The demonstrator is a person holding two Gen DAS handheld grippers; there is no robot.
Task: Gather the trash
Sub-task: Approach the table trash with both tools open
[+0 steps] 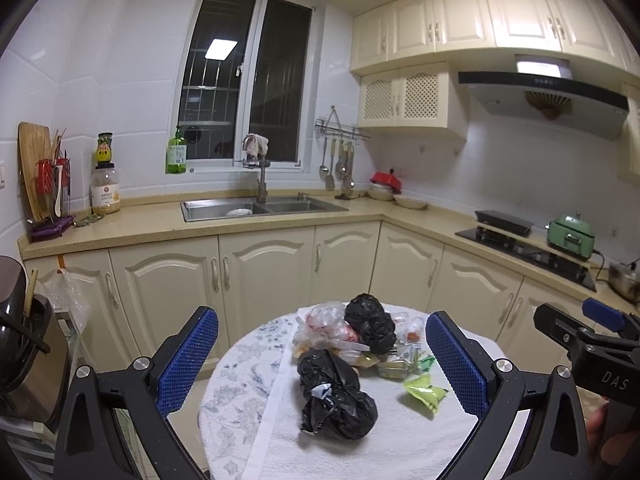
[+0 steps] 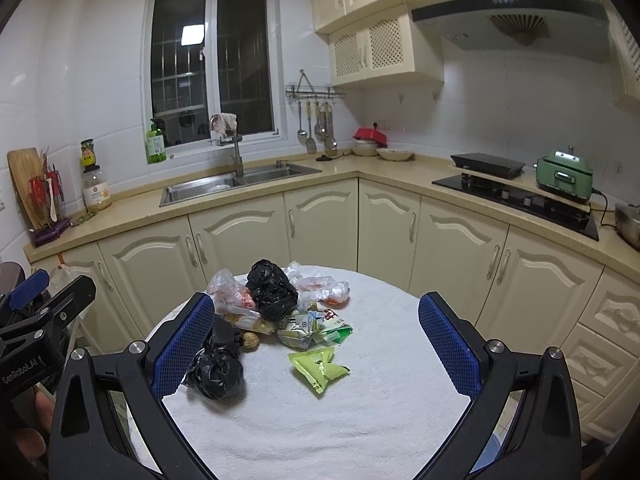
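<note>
A heap of trash lies on a round table covered with a white towel [image 1: 380,448] [image 2: 360,412]. In it are a near black bag [image 1: 338,398] [image 2: 218,366], a far black bag [image 1: 370,322] [image 2: 272,290], clear plastic bags [image 1: 322,322] [image 2: 320,286], a green packet [image 1: 426,392] [image 2: 318,368] and crumpled wrappers [image 1: 400,362] [image 2: 310,328]. My left gripper [image 1: 322,364] is open above the near edge, nothing between its blue pads. My right gripper [image 2: 316,348] is open too, framing the heap. Each gripper shows at the other view's edge.
Cream cabinets [image 1: 256,276] and a beige counter [image 2: 132,216] wrap the room behind the table. The sink [image 1: 260,206], a stove [image 2: 516,196] and a green appliance [image 2: 564,176] sit on the counter. A dark container [image 1: 24,340] and a plastic bag [image 1: 66,292] stand left.
</note>
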